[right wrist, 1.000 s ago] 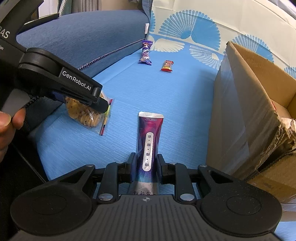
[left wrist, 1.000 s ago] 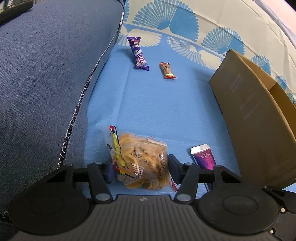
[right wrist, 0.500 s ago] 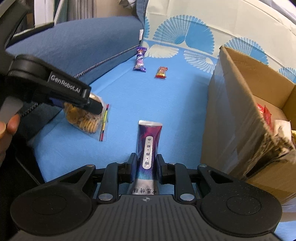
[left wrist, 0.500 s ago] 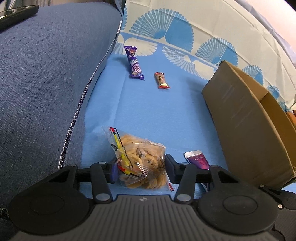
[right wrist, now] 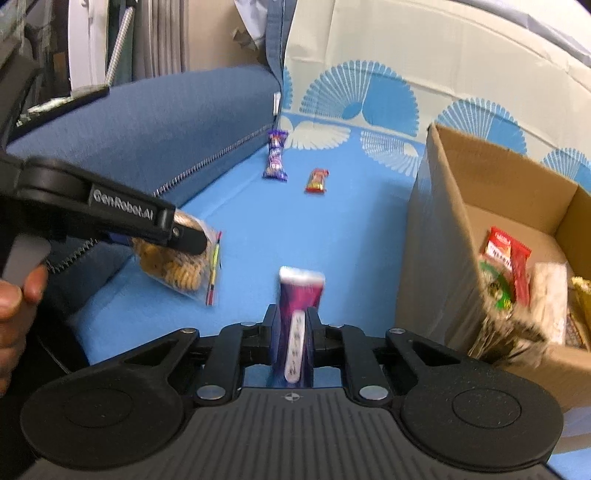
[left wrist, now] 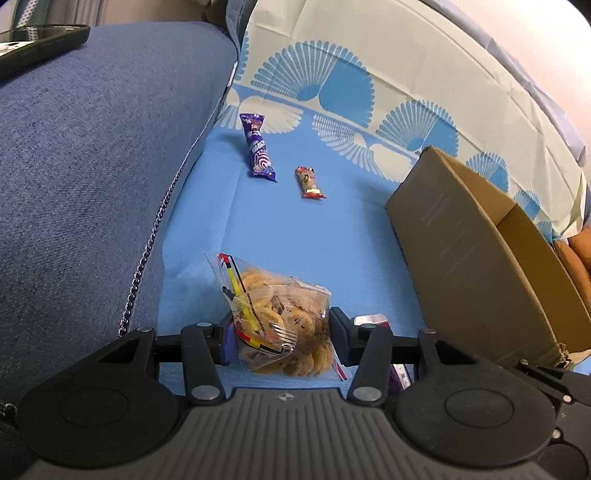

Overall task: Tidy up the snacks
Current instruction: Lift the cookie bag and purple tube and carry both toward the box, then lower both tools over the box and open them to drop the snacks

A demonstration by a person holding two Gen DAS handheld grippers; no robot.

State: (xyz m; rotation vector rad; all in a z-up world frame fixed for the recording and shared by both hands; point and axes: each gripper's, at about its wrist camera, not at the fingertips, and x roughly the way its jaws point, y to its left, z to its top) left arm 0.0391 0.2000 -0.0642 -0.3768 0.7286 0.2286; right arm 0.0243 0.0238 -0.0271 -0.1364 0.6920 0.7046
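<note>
Clamping the cookie bag [left wrist: 280, 325] at lower centre, the left gripper [left wrist: 280, 334] lifts it clear; the right gripper [right wrist: 292, 332] pinches the purple packet [right wrist: 300, 295], both likely bound for the cardboard box [right wrist: 436, 258] at right.

I'm in a home living room: a blue fabric sofa [left wrist: 92, 166] takes up my left, its seat covered by a blue fan-patterned cloth [left wrist: 295, 229], with folded curtains [right wrist: 166, 33] behind and a phone [left wrist: 40, 40] on the armrest's far edge.
</note>
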